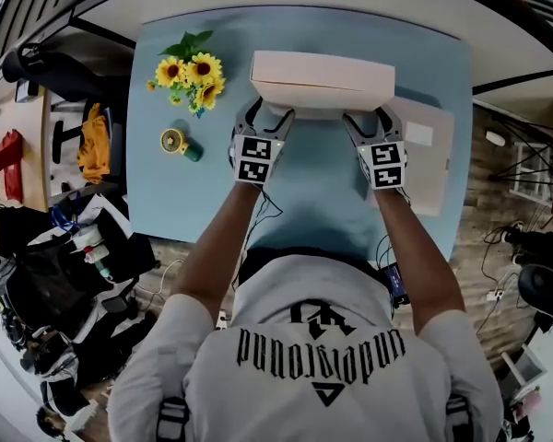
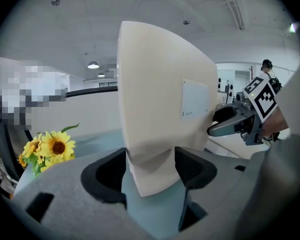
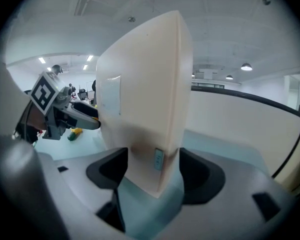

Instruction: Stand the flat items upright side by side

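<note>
the blue tabletop [image 1: 323,201] fills mid-frame. at its upper centre the cream box [image 1: 323,79] stands upright on a long edge. a second box [image 1: 429,168] lies flat at right, not yet stood up. the left tool [image 1: 269,113] clasps the upright box's left end and the right tool [image 1: 369,118] its right end, pads against both faces. sunflowers [image 1: 192,74] sit upper left. the risk, i judge: that edge is narrow, so an uneven release or a dragging pad could topple the box.
</note>
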The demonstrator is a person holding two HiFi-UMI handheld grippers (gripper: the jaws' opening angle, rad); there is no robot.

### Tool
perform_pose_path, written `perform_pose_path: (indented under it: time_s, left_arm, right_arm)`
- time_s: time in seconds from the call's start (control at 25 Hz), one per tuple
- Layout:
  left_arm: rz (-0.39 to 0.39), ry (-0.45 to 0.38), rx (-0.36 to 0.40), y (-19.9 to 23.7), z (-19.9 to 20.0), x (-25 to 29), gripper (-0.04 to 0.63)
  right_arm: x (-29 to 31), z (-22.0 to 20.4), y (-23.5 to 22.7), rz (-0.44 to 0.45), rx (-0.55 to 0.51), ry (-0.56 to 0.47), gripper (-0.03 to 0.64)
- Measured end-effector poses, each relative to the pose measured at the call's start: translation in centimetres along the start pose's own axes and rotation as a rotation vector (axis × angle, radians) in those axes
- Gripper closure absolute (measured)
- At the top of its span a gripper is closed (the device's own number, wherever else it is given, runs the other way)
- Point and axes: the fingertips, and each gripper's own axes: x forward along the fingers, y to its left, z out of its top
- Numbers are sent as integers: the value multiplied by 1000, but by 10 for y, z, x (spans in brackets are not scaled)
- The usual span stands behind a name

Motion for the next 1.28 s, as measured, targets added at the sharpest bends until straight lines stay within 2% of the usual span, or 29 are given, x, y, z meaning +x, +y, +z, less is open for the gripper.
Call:
perform_pose_path:
  time_s: [0.32, 0.68, 1.0, 1.28]
  left_arm:
    - [-13, 1, -4, -3, -5, -3, 267]
    - [-22, -34, -8, -6, 1, -26, 261]
    - [-27, -103, -16, -1, 19, -70, 261]
    - [-74, -204, -6, -7, 48, -128, 262]
  right_arm:
    - [-3, -2, 1, -2, 19, 4, 265]
    - [-29, 4, 6, -31, 44, -30, 262]
    - [-66, 23, 30, -66, 66, -104, 265]
    - [-109, 64, 70, -85, 62, -212, 267]
